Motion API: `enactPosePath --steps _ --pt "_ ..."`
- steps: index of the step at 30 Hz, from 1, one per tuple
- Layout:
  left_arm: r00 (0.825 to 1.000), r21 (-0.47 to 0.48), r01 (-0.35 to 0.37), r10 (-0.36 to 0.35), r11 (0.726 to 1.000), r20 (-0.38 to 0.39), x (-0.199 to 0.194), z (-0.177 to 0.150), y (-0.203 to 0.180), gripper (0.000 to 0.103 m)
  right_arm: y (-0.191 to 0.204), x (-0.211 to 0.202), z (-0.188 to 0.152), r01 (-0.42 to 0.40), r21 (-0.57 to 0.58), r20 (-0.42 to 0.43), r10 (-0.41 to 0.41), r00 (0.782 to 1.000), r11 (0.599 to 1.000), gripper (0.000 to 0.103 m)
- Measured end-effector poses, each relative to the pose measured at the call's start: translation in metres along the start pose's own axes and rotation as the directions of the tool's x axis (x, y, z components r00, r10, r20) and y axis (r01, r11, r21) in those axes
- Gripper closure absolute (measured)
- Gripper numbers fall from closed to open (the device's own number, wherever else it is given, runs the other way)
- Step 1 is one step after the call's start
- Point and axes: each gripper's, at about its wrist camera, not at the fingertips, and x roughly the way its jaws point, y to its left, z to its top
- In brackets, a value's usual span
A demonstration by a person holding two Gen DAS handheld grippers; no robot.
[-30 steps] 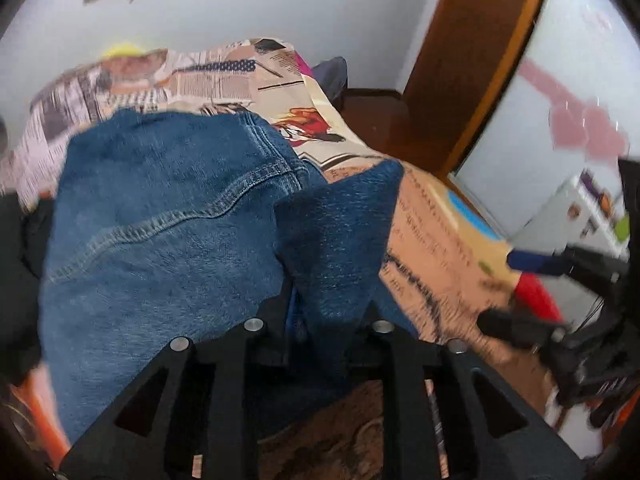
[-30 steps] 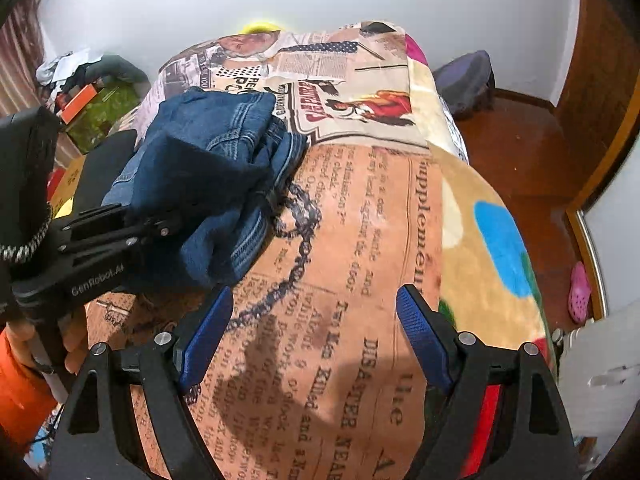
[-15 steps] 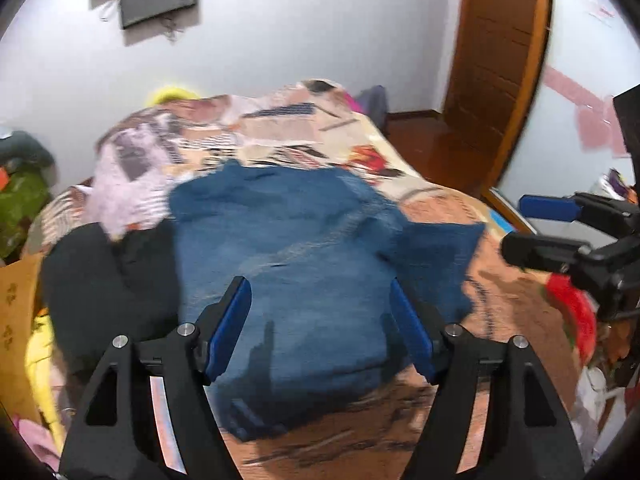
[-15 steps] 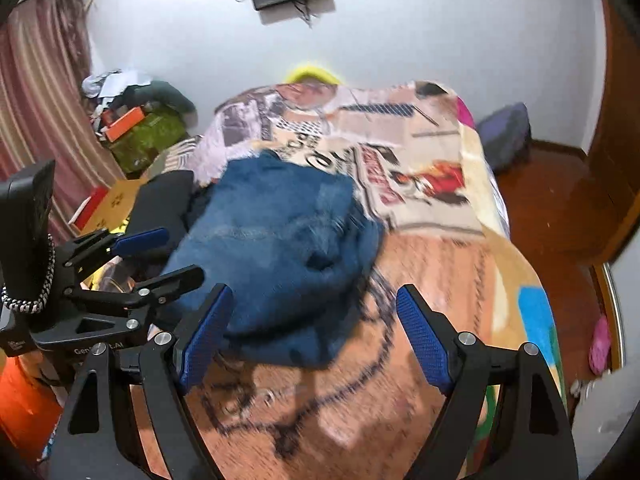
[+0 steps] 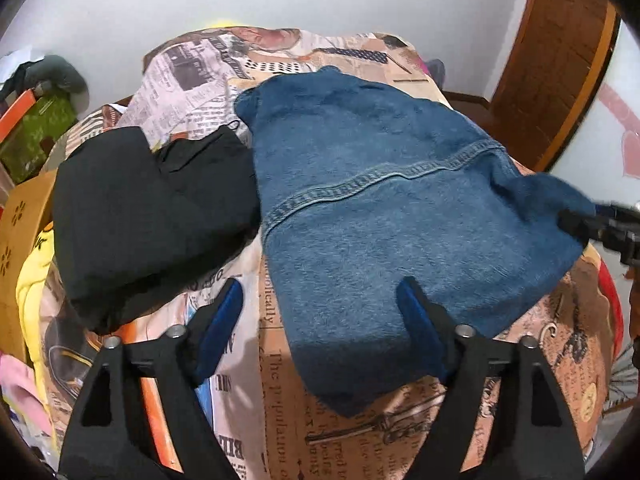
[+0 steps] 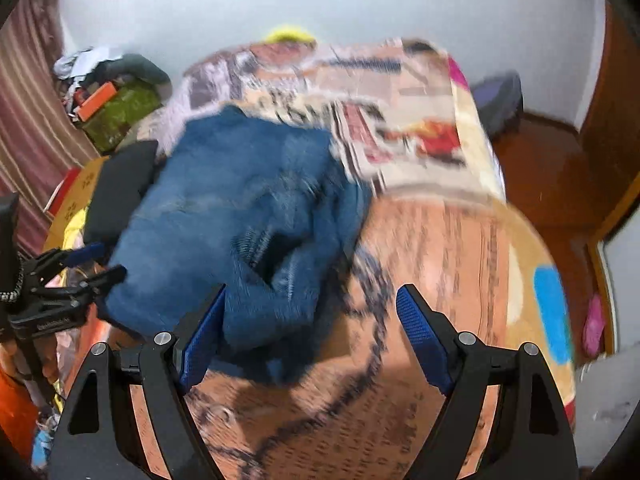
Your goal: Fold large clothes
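Left gripper [image 5: 320, 328] is being opened with nothing clamped, right gripper [image 6: 312, 332] spread empty too. Jeans [image 5: 392, 216] are lying folded on the bed [image 5: 560, 340] at 12 o'clock, beside black clothes [image 5: 148, 216] at 10. Fold looks done; probably another garment is getting picked next.

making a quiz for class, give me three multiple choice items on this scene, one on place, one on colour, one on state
1. Where does the black garment lie, seen from the left wrist?
A. left of the jeans
B. on top of the jeans
C. on the floor

2. What colour are the tool pads?
A. red
B. blue
C. white

3. How is the left tool?
A. shut on the jeans
B. shut, empty
C. open, gripping nothing

A: the black garment sits left of the jeans.
B: the pads are blue.
C: the left tool is opening, pressing nothing.
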Motion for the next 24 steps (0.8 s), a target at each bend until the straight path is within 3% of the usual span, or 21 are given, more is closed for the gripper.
enactPosePath --steps 5,10,16,20,24 --pt "1.000 -0.020 0.022 -0.022 1.000 -0.014 0.001 0.008 0.003 0.019 -0.007 -0.004 -0.004 -0.032 0.038 -0.027 0.033 0.999 0.999 0.019" --pt "1.000 -0.010 0.016 -0.016 1.000 0.007 -0.005 0.021 0.007 0.020 0.006 -0.017 0.017 -0.052 -0.024 0.009 0.052 0.999 0.998 0.019" --pt "1.000 -0.001 -0.009 0.009 1.000 0.017 -0.005 0.044 0.020 0.020 0.008 -0.011 0.049 -0.134 -0.002 0.000 0.134 0.991 0.991 0.019" --pt "0.998 -0.040 0.052 -0.053 0.998 -0.032 0.013 0.053 0.034 0.019 0.003 0.007 0.063 -0.160 0.023 -0.047 0.161 0.986 0.987 0.019" --pt "0.977 -0.074 0.147 -0.156 0.986 -0.147 0.048 0.047 0.037 0.019 -0.011 0.046 0.061 -0.208 0.140 -0.163 0.230 0.959 0.968 0.019"
